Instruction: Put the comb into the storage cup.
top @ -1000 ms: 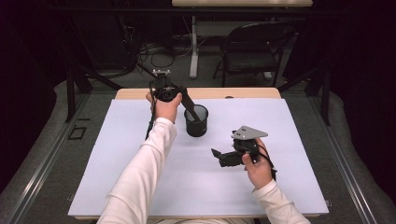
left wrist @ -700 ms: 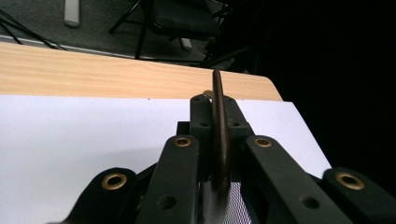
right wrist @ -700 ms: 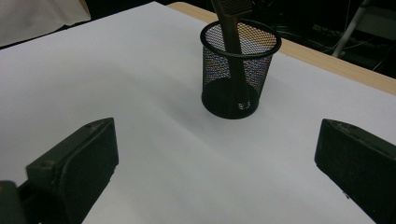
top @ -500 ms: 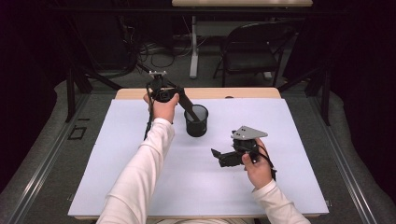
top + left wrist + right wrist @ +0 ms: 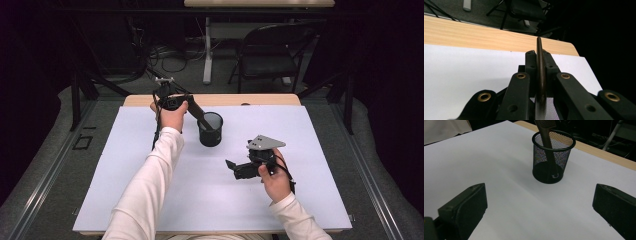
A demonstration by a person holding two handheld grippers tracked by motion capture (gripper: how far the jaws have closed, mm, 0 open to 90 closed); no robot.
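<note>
Mesh cup (image 5: 210, 131), one only and black, stands on the one white sheet (image 5: 125, 165) that covers most of the wooden table (image 5: 270, 99), whose bare edge shows beyond the sheet on the far side. Largest after the table and sheet is the one folding chair (image 5: 270, 50) on the floor, well beyond the left gripper. Two grippers are at work, one in each hand. The left gripper (image 5: 197, 112) reaches down from the left of the cup, its jaws clamped tight on one flat brown tool (image 5: 540, 75), seen edge-on between them in the left gripper view; the tool's lower end (image 5: 550, 152) is inside the cup, leaning against the rim, with its tip near the cup's floor. The right gripper (image 5: 231, 166) is held low over the sheet, near the person's side and well apart from the cup, which sits straight ahead of it; its two jaws stand wide with nothing between them, the sheet bare below. One grey three-cornered plate (image 5: 266, 142) tops the right gripper. No brand, label or writing can be read on the cup, the tool or either gripper.
</note>
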